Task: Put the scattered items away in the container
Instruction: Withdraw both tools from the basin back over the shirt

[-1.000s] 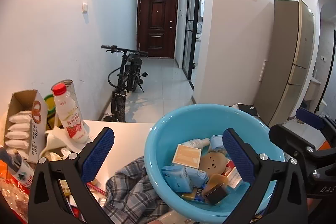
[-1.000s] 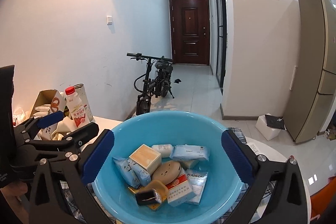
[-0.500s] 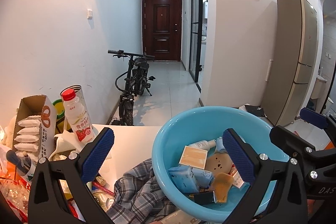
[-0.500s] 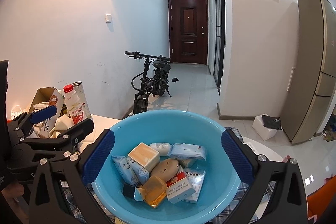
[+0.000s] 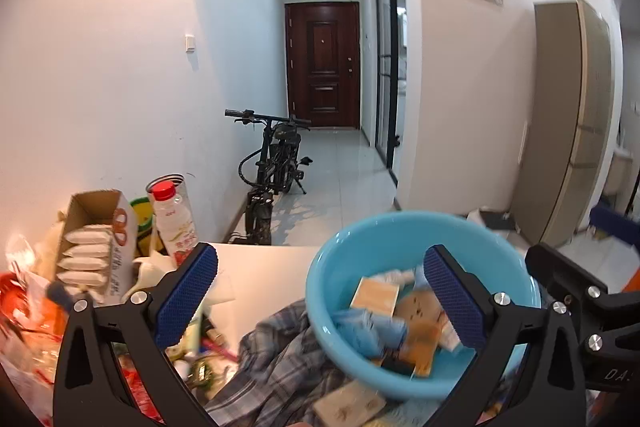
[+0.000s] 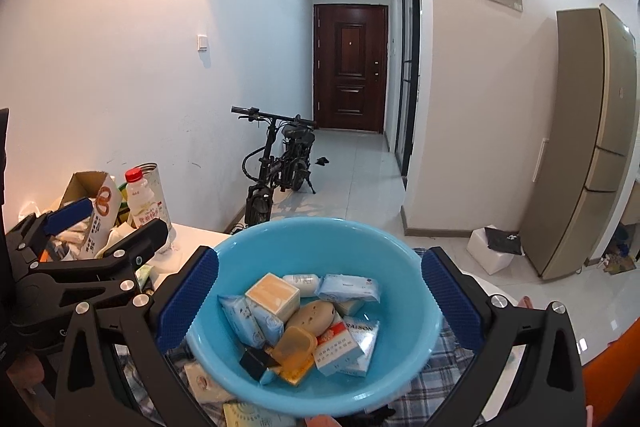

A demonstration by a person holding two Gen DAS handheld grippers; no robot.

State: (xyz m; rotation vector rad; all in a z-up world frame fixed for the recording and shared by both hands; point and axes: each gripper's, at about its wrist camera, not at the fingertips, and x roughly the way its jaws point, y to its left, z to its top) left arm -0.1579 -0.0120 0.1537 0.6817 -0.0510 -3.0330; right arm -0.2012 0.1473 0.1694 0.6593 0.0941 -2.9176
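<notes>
Hovering L gripper (image 5: 320, 301), R gripper (image 6: 318, 301), jaws apart, basin (image 6: 320, 239)

Read "RAISON", partly cut to "AISON", on pale blue packet (image 6: 362, 337) in basin (image 6: 320, 239). Read "DA" on right gripper body (image 5: 612, 373). Bottle label (image 6: 146, 211) characters too small to read.

The blue bowl (image 6: 320, 247) is smooth, shiny plastic. Soft checked cloth (image 5: 280, 359) lies under it. The claw pads (image 6: 188, 297) are blue and bumpy, on matt black arms with shiny metal screws (image 6: 140, 299). The box (image 5: 96, 243) is plain brown cardboard. The bottle (image 5: 176, 223) is plastic with a red cap. The desk (image 5: 260, 267) is white and smooth. The floor (image 6: 360, 179) is shiny tile. The door (image 6: 350, 67) looks like dark wood.
</notes>
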